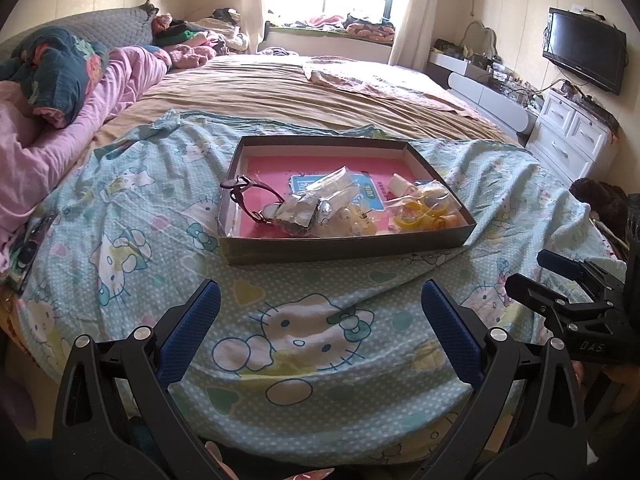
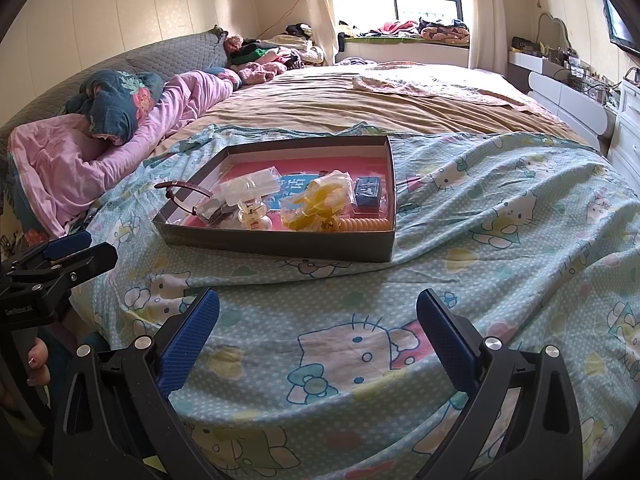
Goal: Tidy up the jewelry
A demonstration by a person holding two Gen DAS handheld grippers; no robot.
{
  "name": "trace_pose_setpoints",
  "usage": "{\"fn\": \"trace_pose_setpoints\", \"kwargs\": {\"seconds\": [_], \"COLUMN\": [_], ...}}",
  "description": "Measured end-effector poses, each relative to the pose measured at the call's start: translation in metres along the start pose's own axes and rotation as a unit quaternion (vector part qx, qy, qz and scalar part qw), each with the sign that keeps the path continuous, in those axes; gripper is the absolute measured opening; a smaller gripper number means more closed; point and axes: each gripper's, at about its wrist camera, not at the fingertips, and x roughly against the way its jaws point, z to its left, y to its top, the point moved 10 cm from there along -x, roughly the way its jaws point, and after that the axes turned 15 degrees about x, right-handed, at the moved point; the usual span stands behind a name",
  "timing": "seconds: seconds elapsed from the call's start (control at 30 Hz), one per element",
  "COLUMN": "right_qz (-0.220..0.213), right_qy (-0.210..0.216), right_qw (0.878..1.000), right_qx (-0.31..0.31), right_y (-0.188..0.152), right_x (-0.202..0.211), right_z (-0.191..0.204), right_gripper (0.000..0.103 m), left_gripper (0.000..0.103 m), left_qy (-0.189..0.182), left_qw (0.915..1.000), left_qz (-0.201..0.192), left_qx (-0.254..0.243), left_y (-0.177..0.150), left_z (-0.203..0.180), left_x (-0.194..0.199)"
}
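Both grippers, left (image 1: pixel 320 312) and right (image 2: pixel 318 312), gape empty before the tray (image 1: pixel 344 242).
Watch (image 1: pixel 250 196) over the left wall looks light; I'd take its stiff strap; bags (image 1: pixel 320 200) look slippery.

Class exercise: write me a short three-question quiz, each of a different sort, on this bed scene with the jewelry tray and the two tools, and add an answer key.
1. True or false: the left tool is shut on the watch.
2. Multiple choice: the tray rests on A) the tan sheet, B) the cartoon-cat blanket, C) the white dresser.
3. Fill in: the watch strap hangs over the tray's ____ wall, as seen from the tools.

Key
1. False: both the left tool and the right tool are open, apart from the tray.
2. B
3. left
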Motion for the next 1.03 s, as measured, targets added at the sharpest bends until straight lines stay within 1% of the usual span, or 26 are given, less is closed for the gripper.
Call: {"fn": "trace_pose_setpoints", "kwargs": {"seconds": [0.33,0.43,0.53,0.63,0.7,0.77,0.8,0.83,0.87,0.93,1.0,1.03], "right_qz": [0.003,0.005,0.01,0.018,0.023,0.025,0.026,0.028,0.029,0.05,0.07,0.085], "right_qy": [-0.005,-0.014,-0.028,-0.045,-0.059,-0.086,-0.104,-0.126,-0.144,-0.177,-0.211,-0.225], "right_qw": [1.0,1.0,0.999,0.998,0.996,0.993,0.99,0.987,0.984,0.976,0.965,0.96], "right_qx": [0.0,-0.004,-0.016,-0.035,-0.058,-0.078,-0.088,-0.098,-0.105,-0.119,-0.139,-0.145], "right_y": [-0.001,0.0,-0.002,-0.006,-0.008,-0.009,-0.009,-0.009,-0.01,-0.015,-0.021,-0.025], "right_x": [-0.002,-0.004,-0.007,-0.012,-0.015,-0.02,-0.022,-0.025,-0.029,-0.041,-0.055,-0.06], "right_z": [-0.003,-0.008,-0.02,-0.039,-0.061,-0.09,-0.108,-0.13,-0.148,-0.185,-0.229,-0.243], "right_gripper": [0.098,0.098,0.098,0.098,0.098,0.098,0.098,0.098,0.098,0.098,0.098,0.098], "left_gripper": [0.094,0.094,0.094,0.094,0.094,0.094,0.094,0.094,0.094,0.094,0.094,0.094], "left_qy": [0.007,0.017,0.03,0.021,0.028,0.056,0.081,0.095,0.116,0.163,0.203,0.228], "left_qw": [1.0,0.9998,0.9995,0.9995,0.999,0.997,0.9942,0.9916,0.9877,0.9776,0.9687,0.9626], "left_qz": [0.003,0.008,0.013,0.021,0.022,0.021,0.019,0.017,0.015,0.011,0.005,0.004], "left_qx": [-0.005,-0.003,-0.003,0.013,0.029,0.049,0.069,0.086,0.104,0.133,0.143,0.145], "left_y": [-0.003,-0.005,-0.005,-0.005,0.001,0.013,0.024,0.033,0.047,0.067,0.086,0.099], "left_z": [-0.002,-0.001,0.001,0.006,0.018,0.039,0.059,0.076,0.1,0.141,0.177,0.201], "left_x": [-0.003,-0.006,-0.009,-0.012,-0.016,-0.025,-0.032,-0.037,-0.048,-0.063,-0.08,-0.095]}}
